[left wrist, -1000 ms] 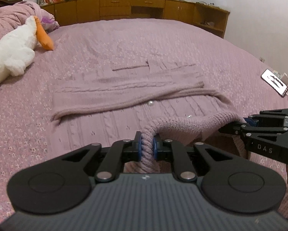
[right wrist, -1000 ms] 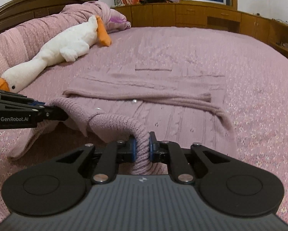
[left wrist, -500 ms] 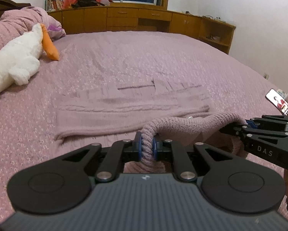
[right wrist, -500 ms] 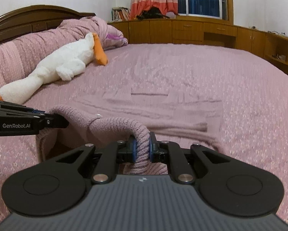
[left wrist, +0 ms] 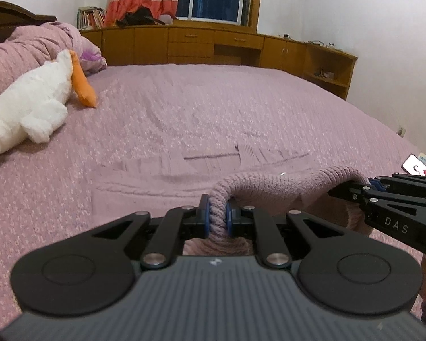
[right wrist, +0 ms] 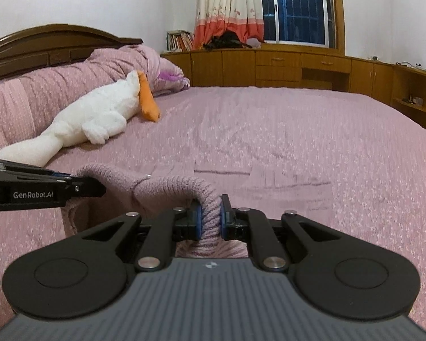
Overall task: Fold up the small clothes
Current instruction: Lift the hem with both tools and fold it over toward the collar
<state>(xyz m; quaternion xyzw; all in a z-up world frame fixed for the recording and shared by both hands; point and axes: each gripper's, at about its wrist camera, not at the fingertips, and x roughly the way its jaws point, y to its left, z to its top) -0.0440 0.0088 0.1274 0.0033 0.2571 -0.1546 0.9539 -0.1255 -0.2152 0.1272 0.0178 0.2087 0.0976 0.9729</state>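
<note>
- The left gripper (left wrist: 217, 217) has its fingers (left wrist: 204, 213) clamped tight on the thick ribbed hem of a mauve knitted sweater (left wrist: 272, 187).
- The right gripper (right wrist: 210, 218) pinches the same hem just as tightly, further along the edge.
- Each gripper shows in the other's view: the right one (left wrist: 341, 189) at the right edge, the left one (right wrist: 99, 189) at the left edge.
- The held hem hangs raised between the two grippers, above the bed (left wrist: 213, 108).
- The rest of the sweater lies flat on the pink bedspread beyond, its neckline at the far end.
- A white plush goose (right wrist: 96, 116) with an orange beak lies near the pillows.
- A phone (left wrist: 415, 166) rests at the bed's right edge.
</note>
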